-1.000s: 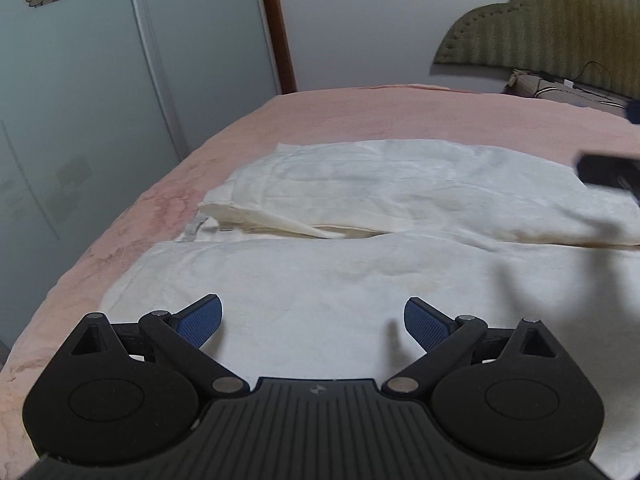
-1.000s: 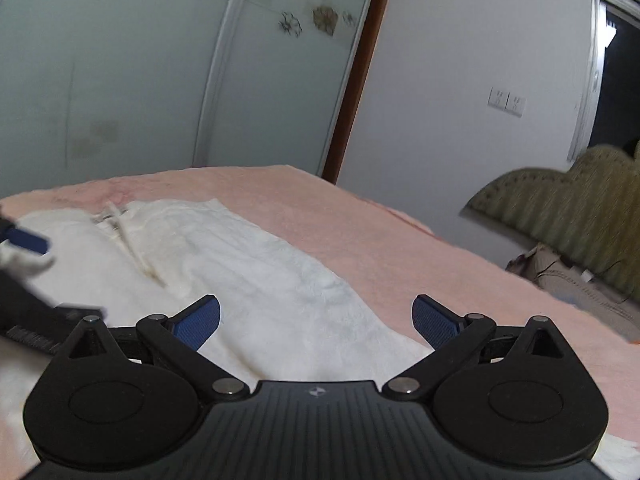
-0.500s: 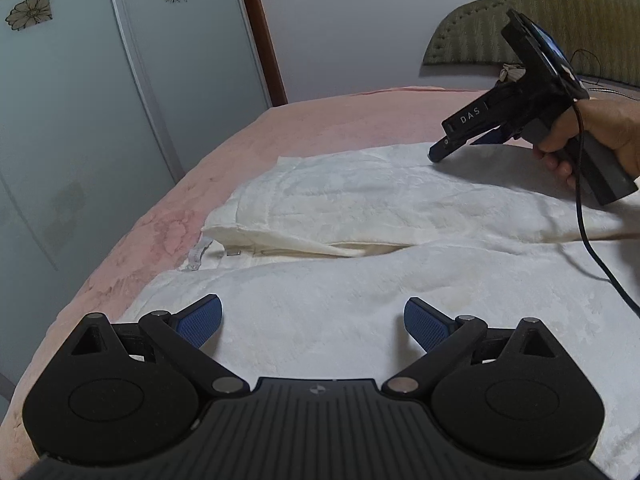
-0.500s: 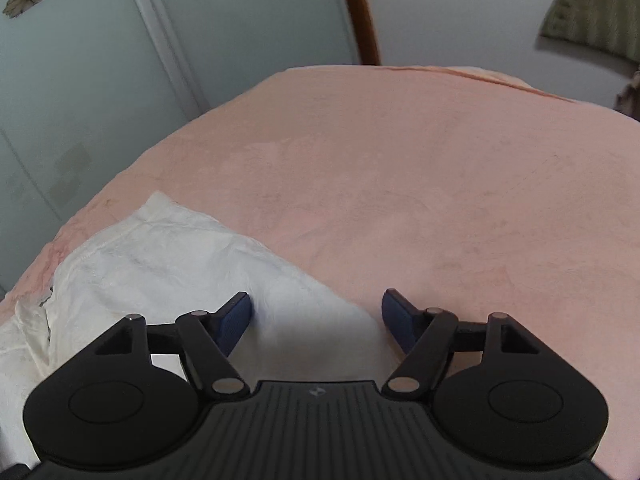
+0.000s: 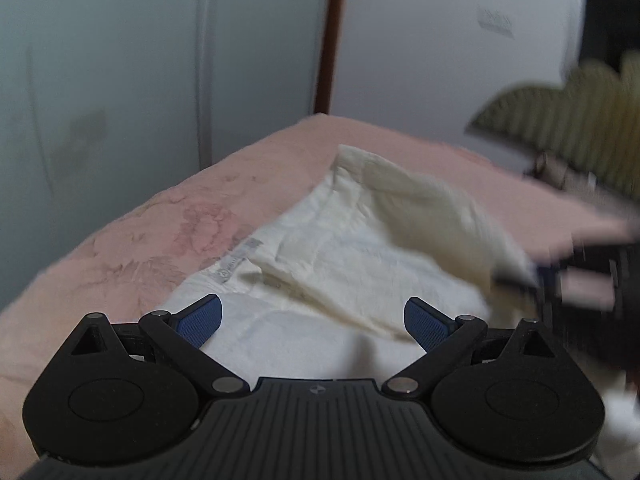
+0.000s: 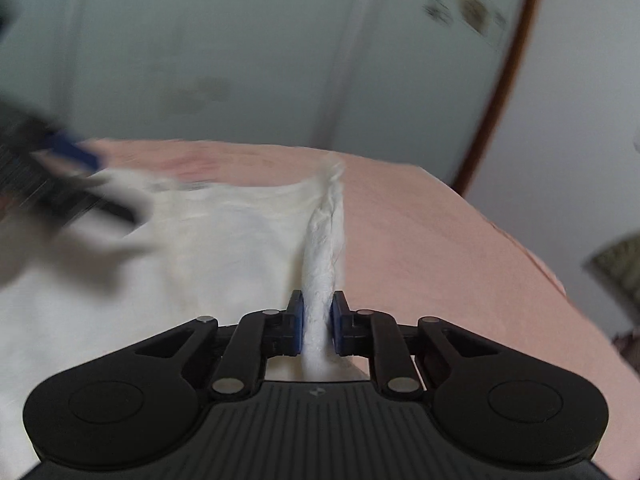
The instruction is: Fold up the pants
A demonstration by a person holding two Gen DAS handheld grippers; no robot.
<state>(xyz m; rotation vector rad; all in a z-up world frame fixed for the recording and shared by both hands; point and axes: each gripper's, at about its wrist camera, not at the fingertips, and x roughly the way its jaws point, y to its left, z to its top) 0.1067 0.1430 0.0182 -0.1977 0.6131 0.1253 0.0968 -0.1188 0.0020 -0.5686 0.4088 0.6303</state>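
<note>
- A home bedroom.
- A bed (image 5: 224, 200) under a pink patterned cover fills the near ground.
- A padded, ribbed olive headboard (image 5: 568, 120) stands far right.
- Frosted sliding wardrobe doors (image 6: 240, 48) (flower motifs, blurred) line the far side.
- A wall socket plate (image 5: 495, 23) is on the white wall.
</note>
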